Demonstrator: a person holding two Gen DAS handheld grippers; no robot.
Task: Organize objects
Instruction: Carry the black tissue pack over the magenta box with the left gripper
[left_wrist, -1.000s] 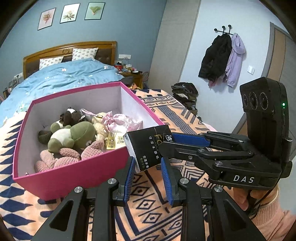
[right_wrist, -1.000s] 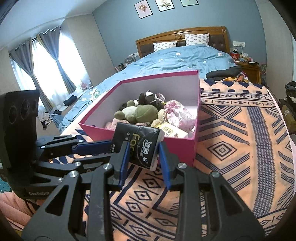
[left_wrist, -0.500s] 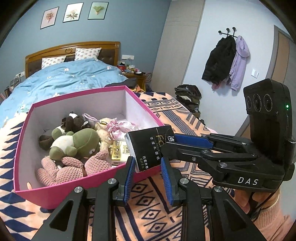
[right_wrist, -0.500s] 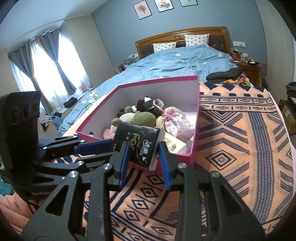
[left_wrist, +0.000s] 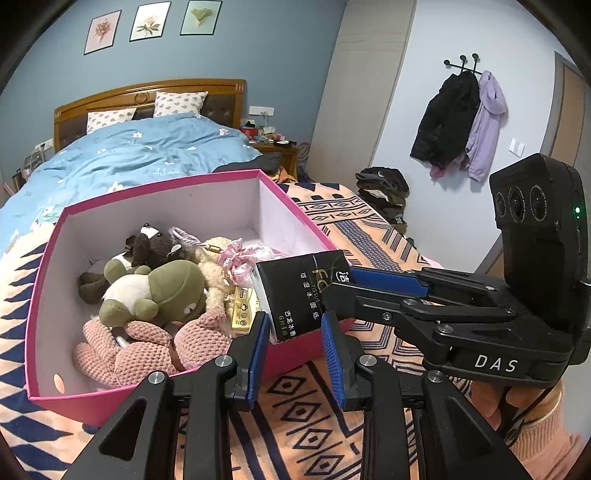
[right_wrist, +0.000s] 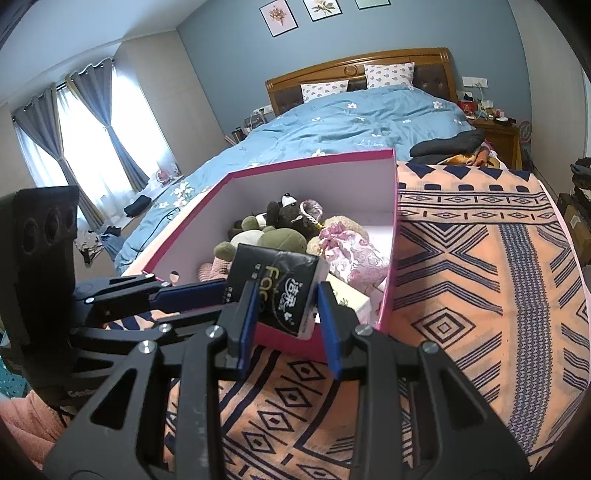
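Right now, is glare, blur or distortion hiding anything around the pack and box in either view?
Left wrist view: even indoor light, no glare, print on the pack sharp; the fisheye bows the box rim and blackens the corners. Right wrist view: the window is blown out at left, yet the box interior reads clearly; slight sheen on the pack's wrapper, nothing hidden.

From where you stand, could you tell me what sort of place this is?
A bedroom, it seems: a bed with a wooden headboard and pillows, curtains at the window, and coats hung on wall hooks.
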